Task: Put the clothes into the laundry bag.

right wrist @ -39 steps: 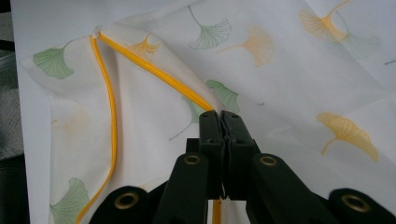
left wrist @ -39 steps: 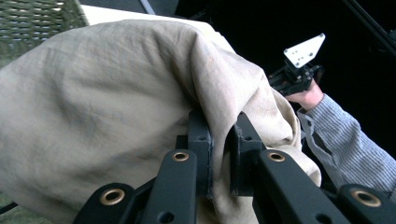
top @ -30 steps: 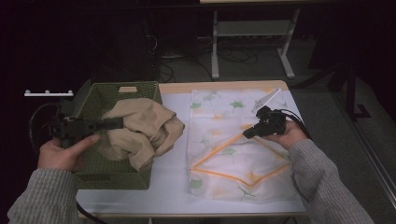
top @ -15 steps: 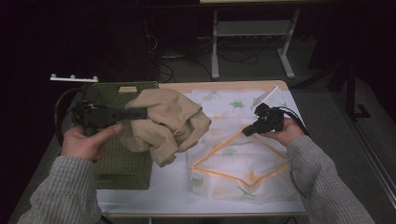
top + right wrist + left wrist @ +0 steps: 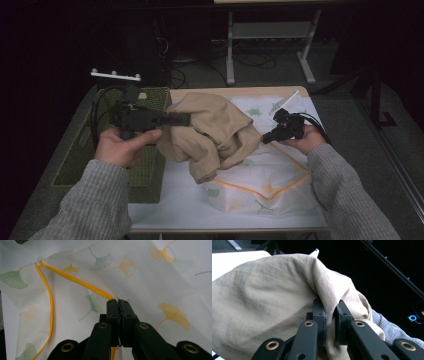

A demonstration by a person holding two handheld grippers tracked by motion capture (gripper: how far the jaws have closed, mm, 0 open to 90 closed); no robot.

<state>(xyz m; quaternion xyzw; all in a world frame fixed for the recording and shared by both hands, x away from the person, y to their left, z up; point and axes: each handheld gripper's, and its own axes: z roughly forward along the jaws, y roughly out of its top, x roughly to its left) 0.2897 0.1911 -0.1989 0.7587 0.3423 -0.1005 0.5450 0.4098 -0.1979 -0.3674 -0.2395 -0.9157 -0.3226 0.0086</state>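
Note:
A crumpled tan cloth (image 5: 215, 132) hangs in the air over the table's middle, pinched in my left gripper (image 5: 186, 119), which is shut on a fold of it (image 5: 329, 312). Its lower end droops onto a white laundry bag (image 5: 267, 182) printed with ginkgo leaves and edged by a yellow zipper (image 5: 77, 281). At the right, my right gripper (image 5: 266, 138) is shut on the bag's zipper edge (image 5: 118, 301) and holds it a little off the table, with the mouth of the bag gaping toward the cloth.
A green woven basket (image 5: 85, 150) stands at the table's left edge, under my left hand. The white table (image 5: 175, 200) shows bare in front of the bag. A white rack (image 5: 116, 75) and a metal stand (image 5: 270, 35) lie beyond the far edge.
My left gripper has carried the tan cloth up out of the basket and rightward, over the bag. The right gripper has stayed where it was on the zipper edge.

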